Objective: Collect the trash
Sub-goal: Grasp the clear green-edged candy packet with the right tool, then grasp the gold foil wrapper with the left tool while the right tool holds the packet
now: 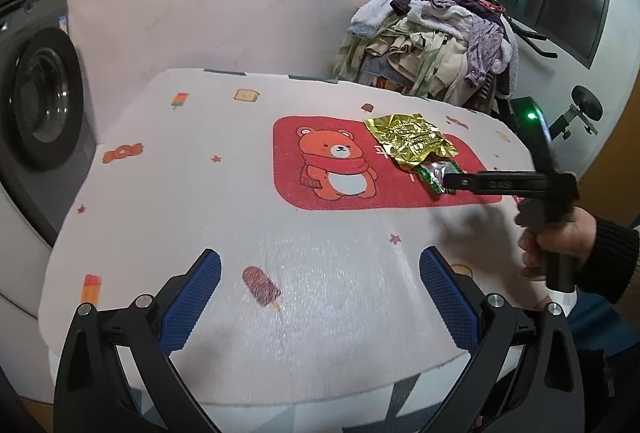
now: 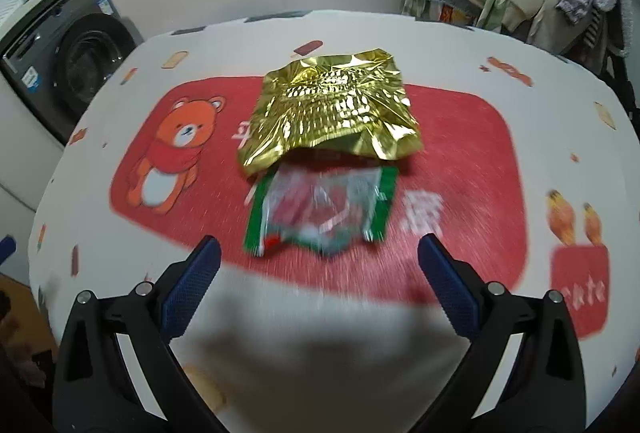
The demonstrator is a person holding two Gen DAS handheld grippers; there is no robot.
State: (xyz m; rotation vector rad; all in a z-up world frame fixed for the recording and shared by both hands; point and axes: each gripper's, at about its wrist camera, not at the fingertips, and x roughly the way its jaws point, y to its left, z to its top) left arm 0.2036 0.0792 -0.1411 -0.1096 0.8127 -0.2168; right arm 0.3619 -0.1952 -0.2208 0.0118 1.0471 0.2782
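Note:
A crumpled gold foil wrapper [image 2: 332, 109] lies on the red bear panel of the mat, and a green and clear wrapper [image 2: 320, 213] lies just in front of it, partly tucked under it. My right gripper [image 2: 319, 253] is open and empty, its blue pads either side of the green wrapper's near edge. In the left wrist view the gold wrapper [image 1: 408, 137] and green wrapper [image 1: 434, 175] lie at the right, with the right gripper [image 1: 452, 183] reaching in over them. My left gripper [image 1: 320, 265] is open and empty over the mat's near edge.
A white mat with cartoon prints [image 1: 224, 217] covers the table. A washing machine [image 1: 40, 105] stands at the left. A pile of clothes [image 1: 432, 41] sits behind the table at the right.

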